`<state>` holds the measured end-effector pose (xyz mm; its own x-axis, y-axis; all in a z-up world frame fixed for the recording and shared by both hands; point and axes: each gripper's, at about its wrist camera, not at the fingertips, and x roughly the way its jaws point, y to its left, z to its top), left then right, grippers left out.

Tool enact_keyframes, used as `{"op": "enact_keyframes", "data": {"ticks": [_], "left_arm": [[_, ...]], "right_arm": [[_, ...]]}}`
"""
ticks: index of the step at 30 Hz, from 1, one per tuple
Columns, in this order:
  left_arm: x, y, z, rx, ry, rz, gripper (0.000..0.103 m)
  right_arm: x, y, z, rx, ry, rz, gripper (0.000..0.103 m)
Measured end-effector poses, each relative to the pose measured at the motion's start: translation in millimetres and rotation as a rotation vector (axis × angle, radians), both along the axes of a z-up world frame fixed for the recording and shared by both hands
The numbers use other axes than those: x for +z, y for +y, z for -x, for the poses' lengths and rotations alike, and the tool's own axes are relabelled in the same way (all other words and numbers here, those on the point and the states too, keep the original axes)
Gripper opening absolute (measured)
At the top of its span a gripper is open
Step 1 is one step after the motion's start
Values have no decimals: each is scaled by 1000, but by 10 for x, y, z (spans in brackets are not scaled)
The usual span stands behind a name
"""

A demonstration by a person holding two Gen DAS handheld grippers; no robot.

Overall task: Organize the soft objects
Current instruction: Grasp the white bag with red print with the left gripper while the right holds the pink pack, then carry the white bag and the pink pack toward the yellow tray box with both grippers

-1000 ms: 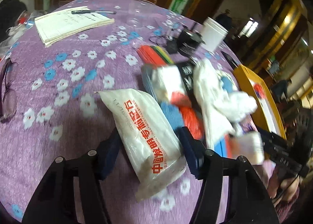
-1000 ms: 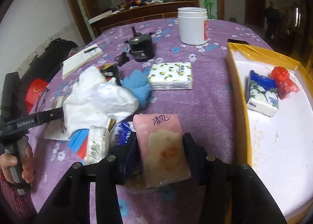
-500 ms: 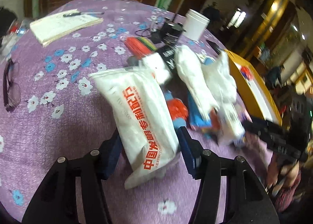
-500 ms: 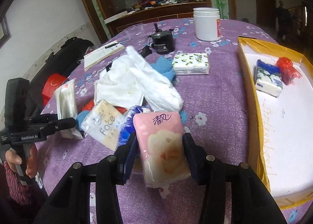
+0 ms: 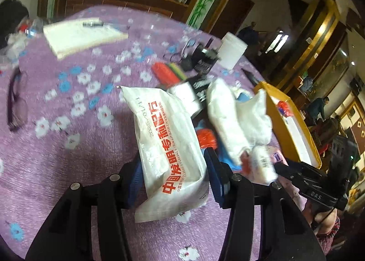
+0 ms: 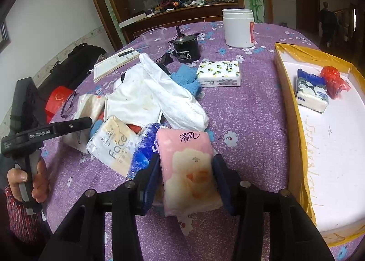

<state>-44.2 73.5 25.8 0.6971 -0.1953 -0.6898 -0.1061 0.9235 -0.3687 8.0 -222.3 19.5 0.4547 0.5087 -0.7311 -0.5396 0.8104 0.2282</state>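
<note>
Pink tissue pack [image 6: 190,169] clamped in right gripper [image 6: 186,181], above bench [image 6: 246,110]. White packet with red print [image 5: 167,147] pinched in left gripper [image 5: 172,179], jaws just closing. Two items in yellow-rimmed tray [image 6: 294,110]: one blue-white tissue pack [image 6: 311,92], one red bag [image 6: 334,81]. Purple floral cloth.

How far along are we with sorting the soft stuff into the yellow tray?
Done: a blue-and-white tissue pack and a red plastic bag lie in the yellow-rimmed tray. In hand: the left claw, just closing, holds a white red-lettered packet; the right claw grips a pink tissue pack. Left: white towels, lemon-print pack, "face" pack.
</note>
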Motion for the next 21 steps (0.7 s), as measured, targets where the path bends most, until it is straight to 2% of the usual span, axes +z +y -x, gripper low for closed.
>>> {"op": "enact_keyframes", "data": {"ticks": [5,10,14,21], "left_arm": [[181,-219,82,-49,-76,-39,49],[154,-602,67,-96,-103,-104,49],[118,-872,25,-119,-110,-164,49],[143,-1203,94,-96,-195,-306,50]], "right_arm": [[89,-74,29,-14,-41,-64,43],[123,-125,85,-34,-115,-131,43],[112,-215,26,-48,-80,-205,43],[131,-225,41,-75,-90,-196,43]]}}
